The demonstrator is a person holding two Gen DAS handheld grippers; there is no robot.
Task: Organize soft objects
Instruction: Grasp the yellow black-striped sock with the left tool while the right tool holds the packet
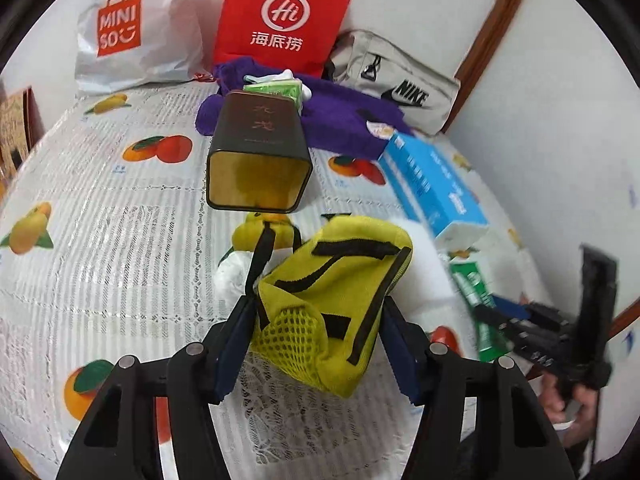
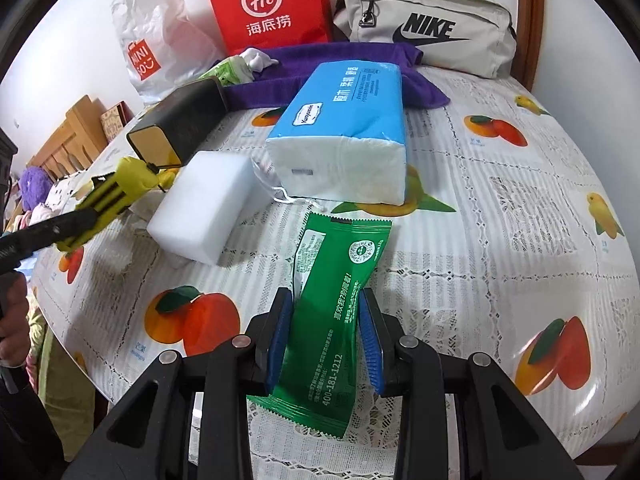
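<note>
A yellow mesh pouch [image 1: 332,300] with black straps sits between the blue pads of my left gripper [image 1: 320,320], which is shut on it. In the right wrist view the same pouch [image 2: 116,192] hangs just above the table at the far left. My right gripper [image 2: 325,308] is shut on a green foil packet [image 2: 340,280], pinching its waist; the packet's far end lies on the cloth. The left wrist view shows that packet [image 1: 474,284] blurred at the right edge.
On the fruit-print tablecloth [image 2: 500,240] lie a white foam block [image 2: 204,208], a blue tissue pack [image 2: 344,132] and a tipped dark tin [image 1: 256,160]. Behind them are a purple towel [image 1: 340,116], a grey Nike bag [image 2: 424,28], a red bag [image 1: 280,20] and a white Miniso bag [image 1: 132,36].
</note>
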